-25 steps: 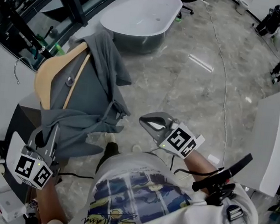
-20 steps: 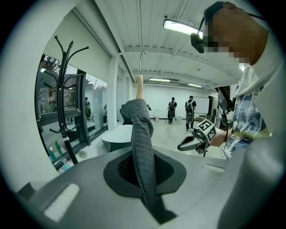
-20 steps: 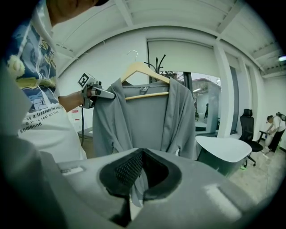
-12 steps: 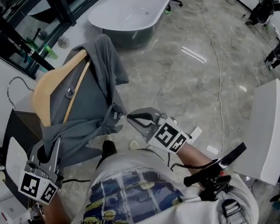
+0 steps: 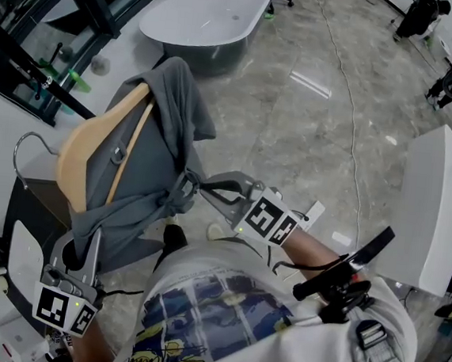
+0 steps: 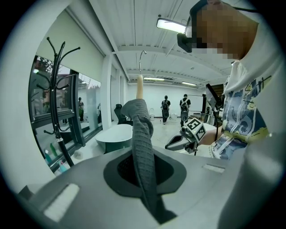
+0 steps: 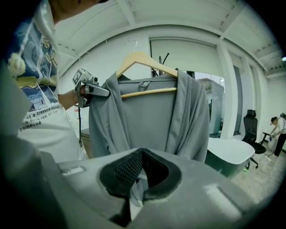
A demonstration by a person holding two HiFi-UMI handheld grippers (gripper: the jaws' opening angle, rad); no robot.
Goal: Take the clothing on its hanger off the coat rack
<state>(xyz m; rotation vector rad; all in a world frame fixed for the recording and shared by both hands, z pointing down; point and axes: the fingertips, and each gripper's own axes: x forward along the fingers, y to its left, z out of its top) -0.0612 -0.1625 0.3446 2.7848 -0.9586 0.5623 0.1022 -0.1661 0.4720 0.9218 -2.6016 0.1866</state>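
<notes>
Left hand-held gripper (image 6: 149, 188) is clamped tight on a band of the grey garment (image 5: 144, 168), and the fabric runs straight up out of its jaws. Right hand-held gripper (image 5: 199, 188) is pressed together too, pinching a pale fold at the garment's lower edge.

Around them is the grey marble floor (image 5: 318, 137), with a white freestanding bathtub (image 5: 206, 15) over by the glass wall. The black coat rack (image 6: 57, 96) stands beside the window, apart from the garment.

And there's the garment itself, draped over its wooden hanger (image 5: 86, 151) and held in the air between the two grippers, clear of the rack. The person in the printed shirt has it right out in front of them. Smallest of all, the hanger's metal hook (image 5: 24, 149) pokes out into open air.
</notes>
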